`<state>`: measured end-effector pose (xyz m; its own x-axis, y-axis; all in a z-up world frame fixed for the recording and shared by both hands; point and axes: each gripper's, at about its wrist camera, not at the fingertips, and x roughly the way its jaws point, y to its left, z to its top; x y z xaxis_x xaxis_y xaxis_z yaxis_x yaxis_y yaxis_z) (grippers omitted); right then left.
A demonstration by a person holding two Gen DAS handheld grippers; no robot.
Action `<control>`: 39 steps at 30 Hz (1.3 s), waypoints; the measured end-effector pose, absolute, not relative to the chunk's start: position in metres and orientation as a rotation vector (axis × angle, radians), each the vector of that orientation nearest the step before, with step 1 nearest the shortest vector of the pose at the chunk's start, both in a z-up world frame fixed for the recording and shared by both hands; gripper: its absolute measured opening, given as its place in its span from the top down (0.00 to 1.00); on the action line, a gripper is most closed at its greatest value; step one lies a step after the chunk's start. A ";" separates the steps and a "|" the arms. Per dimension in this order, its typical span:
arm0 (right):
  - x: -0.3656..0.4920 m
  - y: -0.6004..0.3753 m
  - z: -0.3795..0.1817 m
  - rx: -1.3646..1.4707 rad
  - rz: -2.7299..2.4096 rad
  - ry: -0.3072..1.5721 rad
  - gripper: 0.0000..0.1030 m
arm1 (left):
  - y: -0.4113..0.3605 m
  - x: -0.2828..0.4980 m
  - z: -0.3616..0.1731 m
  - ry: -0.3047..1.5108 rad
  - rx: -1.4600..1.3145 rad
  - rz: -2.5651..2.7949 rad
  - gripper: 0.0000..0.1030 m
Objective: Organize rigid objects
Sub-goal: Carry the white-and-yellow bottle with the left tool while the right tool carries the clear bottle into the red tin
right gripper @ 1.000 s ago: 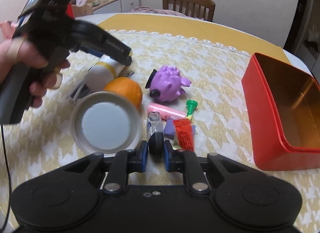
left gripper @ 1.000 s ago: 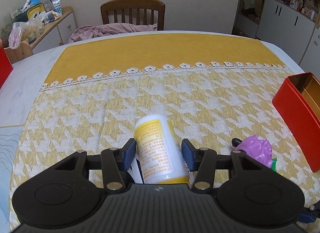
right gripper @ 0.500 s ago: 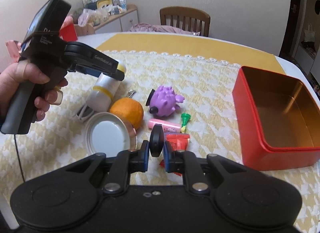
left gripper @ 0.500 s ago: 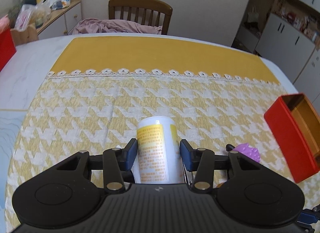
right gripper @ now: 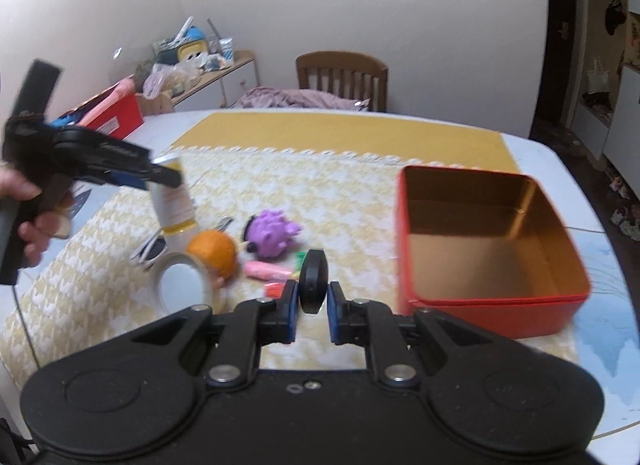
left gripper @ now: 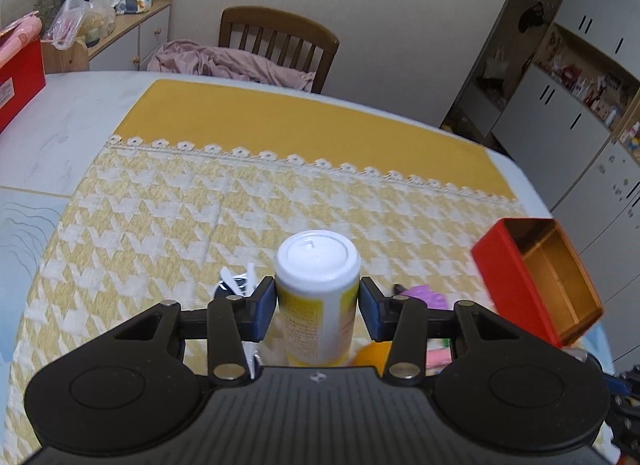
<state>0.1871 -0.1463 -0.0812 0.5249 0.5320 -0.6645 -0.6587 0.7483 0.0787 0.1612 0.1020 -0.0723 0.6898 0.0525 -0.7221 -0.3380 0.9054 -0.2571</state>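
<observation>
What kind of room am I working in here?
Most likely a home dining room: a table under a yellow houndstooth cloth, a wooden chair draped with laundry, a cluttered sideboard and white cabinets.

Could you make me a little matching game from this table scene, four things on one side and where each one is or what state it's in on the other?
Things:
1. white and yellow bottle
2. black wheel
3. red tin box
4. purple spiky toy

States:
A. open, nothing inside
B. lying on the tablecloth beside the orange
C. held upright in the left tongs
D. pinched between the right tongs

Pairs: 1-C, 2-D, 3-A, 4-B
</observation>
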 end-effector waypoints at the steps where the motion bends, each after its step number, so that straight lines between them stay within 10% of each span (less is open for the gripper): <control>1: 0.190 -0.152 -0.079 -0.192 0.712 0.719 0.87 | 0.099 0.159 -0.068 0.775 -0.382 0.225 0.58; 24: 0.292 -0.238 -0.086 -0.240 0.622 0.714 0.87 | -0.056 0.233 0.015 0.775 -0.332 -0.064 0.58; 39: 0.329 -0.248 -0.111 -0.284 0.636 0.761 0.87 | -0.138 0.329 -0.046 0.997 -0.262 -0.138 0.58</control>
<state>0.3289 -0.2483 -0.1105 0.5504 0.4305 -0.7154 -0.6280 0.7781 -0.0150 0.3292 -0.1378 -0.0459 0.5378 -0.2338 -0.8100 -0.0044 0.9600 -0.2799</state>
